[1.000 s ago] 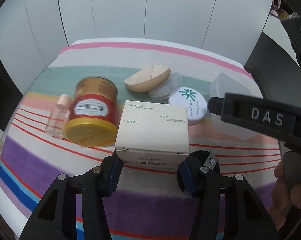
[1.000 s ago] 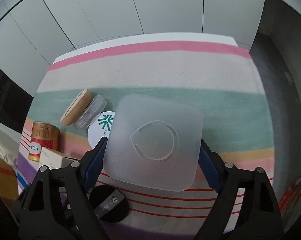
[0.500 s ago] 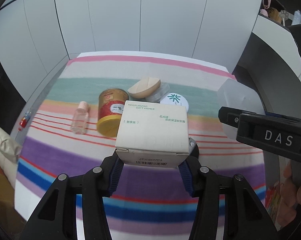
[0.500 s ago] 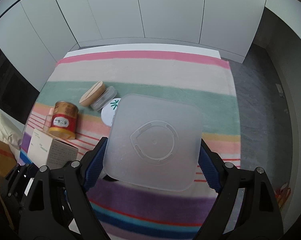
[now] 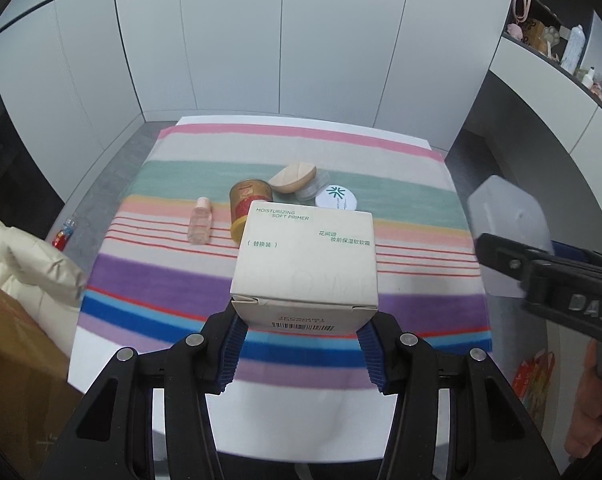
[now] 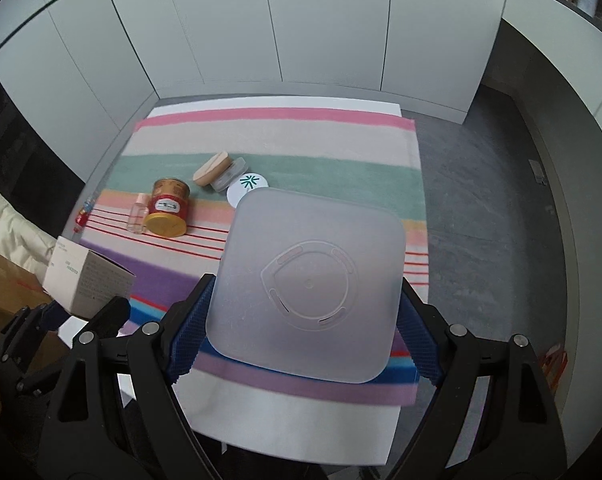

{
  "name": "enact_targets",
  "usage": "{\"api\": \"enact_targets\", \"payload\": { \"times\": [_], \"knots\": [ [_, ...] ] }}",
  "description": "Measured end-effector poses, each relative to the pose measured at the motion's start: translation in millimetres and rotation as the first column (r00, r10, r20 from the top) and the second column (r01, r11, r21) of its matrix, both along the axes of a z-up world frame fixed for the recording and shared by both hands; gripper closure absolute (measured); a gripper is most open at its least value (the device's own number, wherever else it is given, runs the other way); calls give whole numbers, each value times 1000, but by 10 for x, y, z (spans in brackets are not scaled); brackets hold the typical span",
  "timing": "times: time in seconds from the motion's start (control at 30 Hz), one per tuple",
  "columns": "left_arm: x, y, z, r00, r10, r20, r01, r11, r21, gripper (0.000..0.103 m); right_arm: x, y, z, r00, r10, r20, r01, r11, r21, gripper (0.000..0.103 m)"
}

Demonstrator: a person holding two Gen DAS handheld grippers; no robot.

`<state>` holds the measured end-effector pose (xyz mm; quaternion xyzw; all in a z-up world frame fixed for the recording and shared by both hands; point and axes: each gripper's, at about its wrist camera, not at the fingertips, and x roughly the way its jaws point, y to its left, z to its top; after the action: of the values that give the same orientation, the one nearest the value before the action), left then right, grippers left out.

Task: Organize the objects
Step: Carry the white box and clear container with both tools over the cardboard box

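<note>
Both grippers have risen well clear of the striped cloth [image 5: 261,148]: left gripper [image 5: 301,332] clamped on the primer box [image 5: 307,256], right gripper [image 6: 301,340] clamped on the frosted container [image 6: 313,292], both apparently bound elsewhere, the can [image 5: 248,204] left at twelve o'clock.

"MOISTURIZING SOFT PRIMER" on white box [image 5: 305,256]; "DAS" on right claw [image 5: 497,254]

1. Cloth [image 5: 401,168] on the table: stripes of pink, beige, green, peach, thin red lines, purple, blue, lilac.
2. Box [image 5: 307,258]: white, green print, black barcode.
3. Can [image 6: 168,206], left of the box's far edge: red label, gold lid.
4. Small bottle [image 5: 200,220] left of can: pale pink.
5. Round compact [image 5: 336,197]: white, green logo.
6. Container [image 6: 311,290]: frosted translucent white.
7. Fingers [image 5: 231,346]: blue pads, black frames.
</note>
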<state>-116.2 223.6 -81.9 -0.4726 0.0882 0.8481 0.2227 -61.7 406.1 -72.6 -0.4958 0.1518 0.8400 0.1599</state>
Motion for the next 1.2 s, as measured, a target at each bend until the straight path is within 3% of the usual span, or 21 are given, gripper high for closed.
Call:
{"api": "enact_targets", "payload": {
  "times": [0.2, 0.33, 0.53, 0.63, 0.8, 1.2],
  "knots": [
    [234, -101, 281, 1000, 1, -19, -1, 1000, 8, 52, 353, -113, 313, 1000, 26, -15, -25, 999, 21, 16],
    [370, -209, 399, 999, 45, -24, -45, 999, 26, 52, 418, -273, 458, 996, 89, -5, -89, 993, 72, 16],
    [526, -420, 501, 997, 68, -25, -68, 997, 29, 52, 495, -279, 745, 991, 118, -62, -111, 989, 96, 16],
    [572, -549, 601, 996, 71, -60, -69, 997, 30, 52, 465, -333, 785, 985, 155, -77, -147, 984, 104, 16],
    [609, -787, 686, 990, 68, -122, -65, 997, 31, 52, 333, -445, 776, 983, 147, -112, -144, 989, 33, 16],
    [456, -1498, 780, 971, 197, -132, -186, 979, 89, 52, -82, -1236, 798, 942, 293, -163, -282, 955, 91, 16]
  ]
}}
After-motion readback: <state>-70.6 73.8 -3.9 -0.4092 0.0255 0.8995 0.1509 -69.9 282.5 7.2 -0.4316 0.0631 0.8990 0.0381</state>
